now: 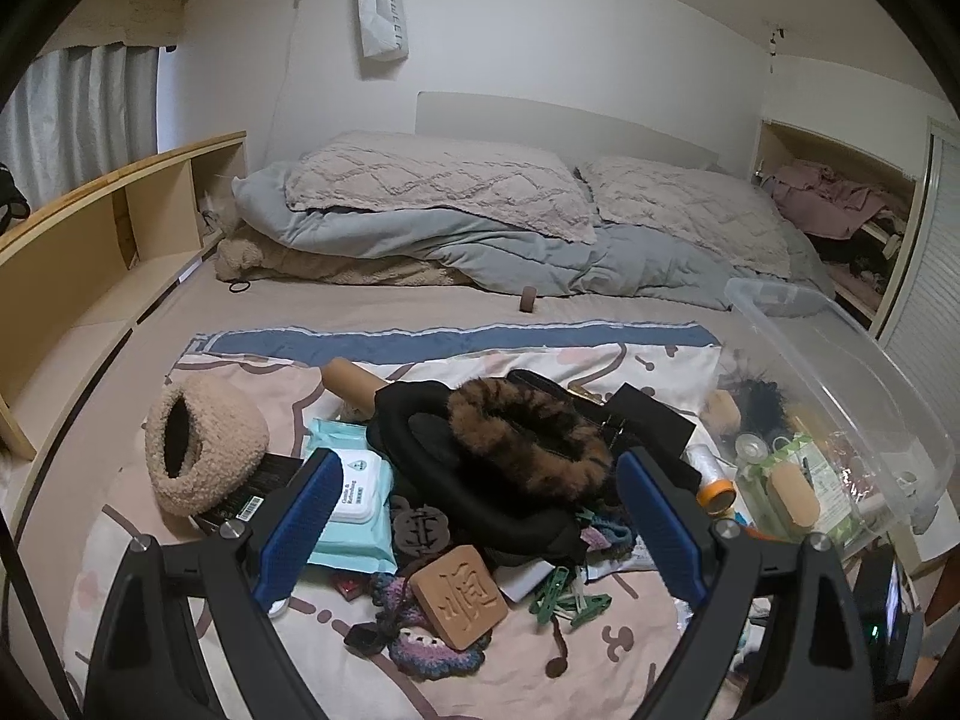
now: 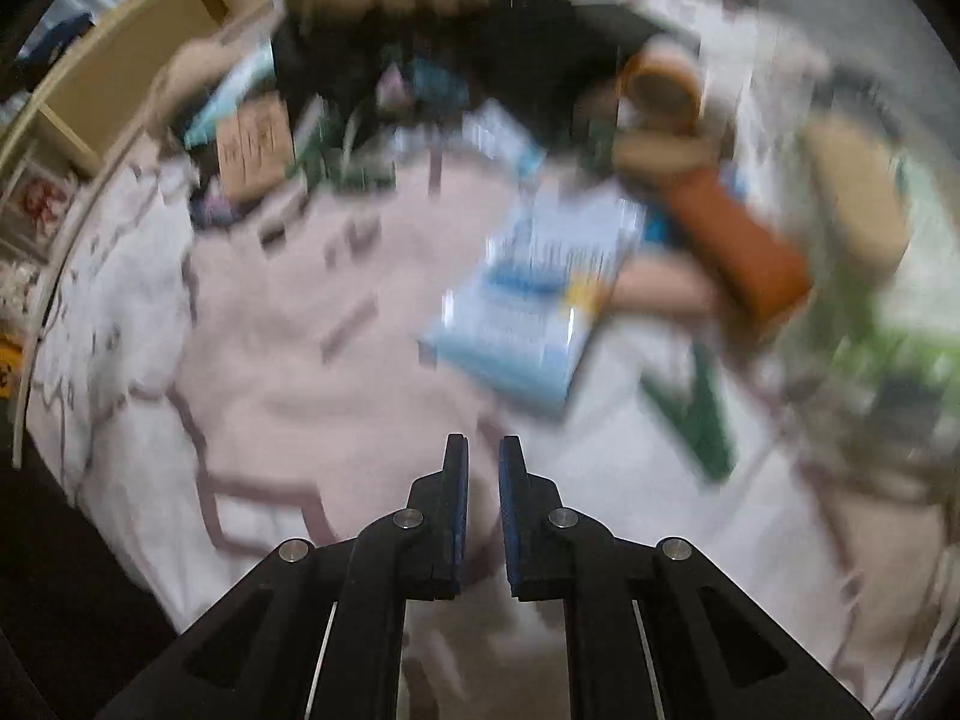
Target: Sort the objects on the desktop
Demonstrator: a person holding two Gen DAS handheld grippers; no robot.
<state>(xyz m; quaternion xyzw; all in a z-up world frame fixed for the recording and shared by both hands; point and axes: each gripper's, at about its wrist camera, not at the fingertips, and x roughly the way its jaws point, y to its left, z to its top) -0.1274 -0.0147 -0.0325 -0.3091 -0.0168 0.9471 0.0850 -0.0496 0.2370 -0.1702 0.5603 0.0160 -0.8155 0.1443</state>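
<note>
A heap of small objects lies on a patterned pink sheet (image 1: 522, 672) spread over the bed. In the left wrist view my left gripper (image 1: 480, 459) stands open, its blue pads (image 1: 312, 516) on either side of a black padded ring (image 1: 480, 519) with a brown striped fur piece (image 1: 528, 438) on it. Nothing is held. A wet-wipes pack (image 1: 354, 489), a carved tan block (image 1: 459, 594) and green clothespins (image 1: 570, 600) lie around it. The right wrist view is blurred. My right gripper (image 2: 483, 450) is shut and empty above the sheet, short of a blue-white packet (image 2: 540, 300) and an orange-brown tube (image 2: 738, 252).
A clear plastic bin (image 1: 840, 372) with bottles and packets stands at the right. A beige fluffy hat (image 1: 198, 444) lies left of the heap. Behind are pillows (image 1: 432, 186), a grey duvet (image 1: 510, 252), a wooden shelf (image 1: 90, 240) on the left and a closet (image 1: 840, 204) on the right.
</note>
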